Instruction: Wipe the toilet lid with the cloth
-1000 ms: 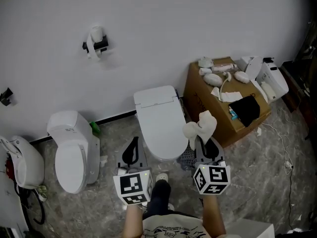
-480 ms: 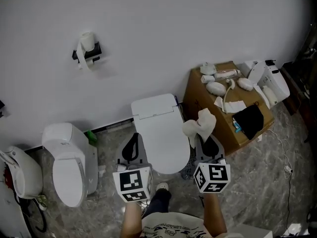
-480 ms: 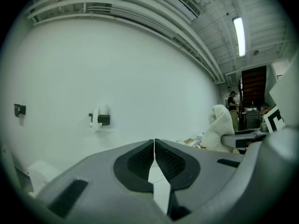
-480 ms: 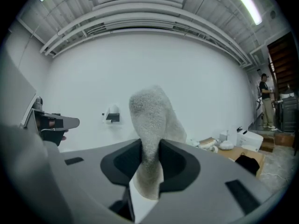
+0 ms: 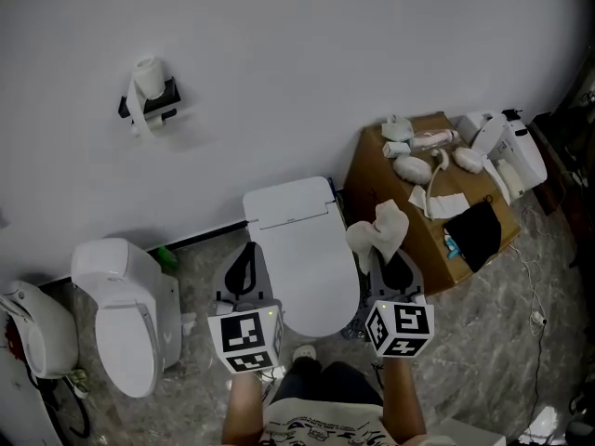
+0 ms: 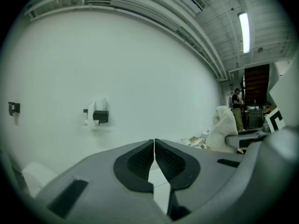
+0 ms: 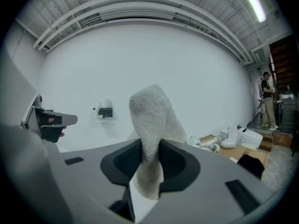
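A white toilet with its lid down stands against the wall, straight ahead in the head view. My right gripper hovers over the lid's right edge and is shut on a cream terry cloth, which sticks up between the jaws; the cloth fills the middle of the right gripper view. My left gripper hangs at the lid's left edge, shut with nothing in it. In the left gripper view its pads meet and the lid shows beneath them.
A second white toilet stands to the left, another fixture beyond it. A cardboard box with small white items and a black cloth sits right of the toilet. A toilet-roll holder hangs on the wall. Cables lie on the marble floor.
The head view has shifted: the toilets, box and roll holder sit a little lower and more to the left. Both grippers keep their places over the lid, the cloth still held.
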### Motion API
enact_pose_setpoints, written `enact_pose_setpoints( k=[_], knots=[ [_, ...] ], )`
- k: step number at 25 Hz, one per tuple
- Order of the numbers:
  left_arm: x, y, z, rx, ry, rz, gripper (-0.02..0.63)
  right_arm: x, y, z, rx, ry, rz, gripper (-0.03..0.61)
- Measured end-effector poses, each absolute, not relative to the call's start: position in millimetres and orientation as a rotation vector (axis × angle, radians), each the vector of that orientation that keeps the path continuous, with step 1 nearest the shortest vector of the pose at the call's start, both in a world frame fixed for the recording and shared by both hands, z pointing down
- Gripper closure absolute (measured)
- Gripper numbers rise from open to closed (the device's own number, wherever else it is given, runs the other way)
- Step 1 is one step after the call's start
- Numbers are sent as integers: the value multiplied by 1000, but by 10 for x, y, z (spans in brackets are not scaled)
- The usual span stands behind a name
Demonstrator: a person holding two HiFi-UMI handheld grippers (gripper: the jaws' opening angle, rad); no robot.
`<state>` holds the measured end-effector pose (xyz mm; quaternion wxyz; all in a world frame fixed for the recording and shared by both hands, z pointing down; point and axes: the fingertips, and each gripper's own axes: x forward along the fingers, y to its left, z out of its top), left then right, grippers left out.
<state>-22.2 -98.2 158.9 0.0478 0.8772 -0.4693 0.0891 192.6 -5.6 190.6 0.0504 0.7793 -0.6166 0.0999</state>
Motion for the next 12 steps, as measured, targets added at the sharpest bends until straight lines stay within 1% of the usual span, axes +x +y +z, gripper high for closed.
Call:
enact_pose_setpoints(
  k=[12],
  knots=[
    [-157, -1299, 1784, 2585, -1498, 309, 601, 2118, -458, 2177, 2281, -1904, 379, 483]
  ],
)
